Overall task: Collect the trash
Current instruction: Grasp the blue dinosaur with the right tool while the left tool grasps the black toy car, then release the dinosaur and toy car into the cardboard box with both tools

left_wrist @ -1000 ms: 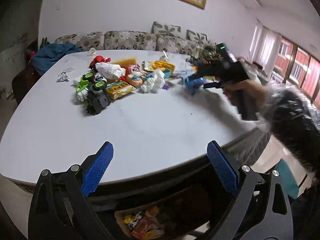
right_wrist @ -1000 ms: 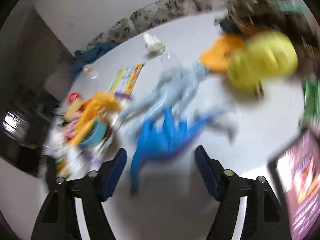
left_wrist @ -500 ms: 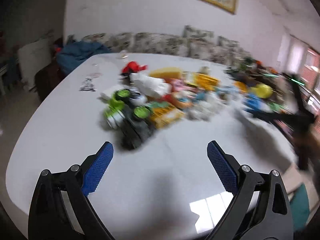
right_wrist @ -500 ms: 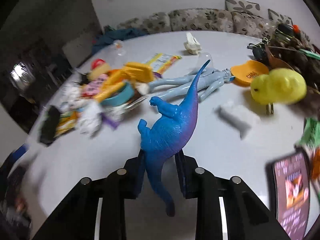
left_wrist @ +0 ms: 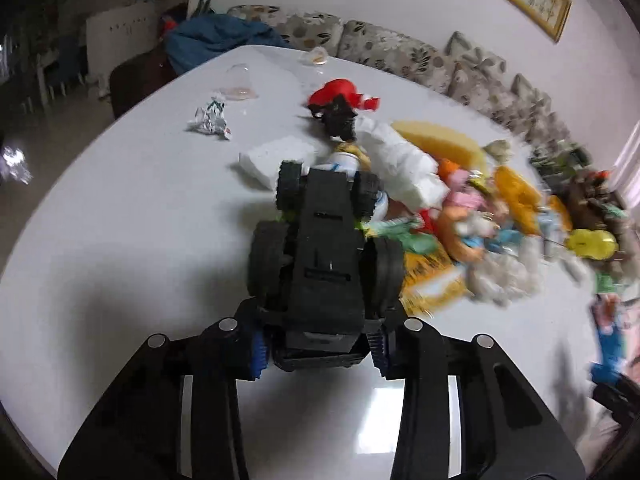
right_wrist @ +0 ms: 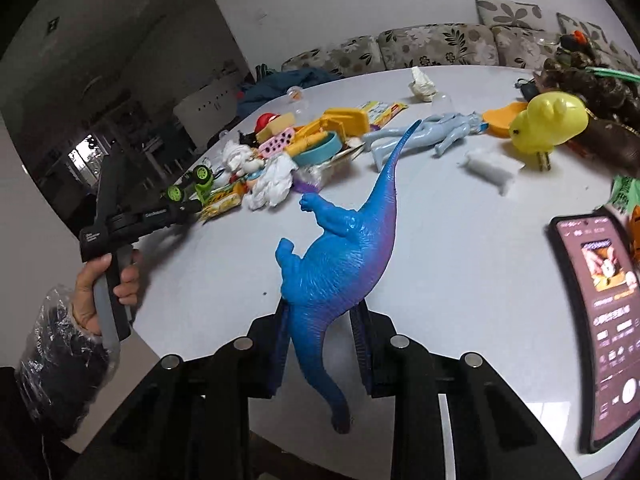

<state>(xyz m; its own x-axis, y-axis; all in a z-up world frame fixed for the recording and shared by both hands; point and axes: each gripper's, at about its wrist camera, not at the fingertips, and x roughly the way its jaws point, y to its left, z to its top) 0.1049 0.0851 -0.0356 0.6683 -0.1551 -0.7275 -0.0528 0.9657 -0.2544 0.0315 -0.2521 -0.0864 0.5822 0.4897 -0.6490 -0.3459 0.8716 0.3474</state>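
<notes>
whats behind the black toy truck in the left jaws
Behind the black toy truck are a white tissue pack, a crumpled white bag and part of a white bottle; the truck hides the bottle's lower part.

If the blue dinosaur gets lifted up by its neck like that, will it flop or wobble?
Probably no flopping: the blue dinosaur looks like moulded plastic, and its tail holds a stiff curve. It may wobble or swing, though, because the right gripper pinches only the thin neck while the fat body sits beyond the pads. It is likely light, perhaps hollow.
</notes>
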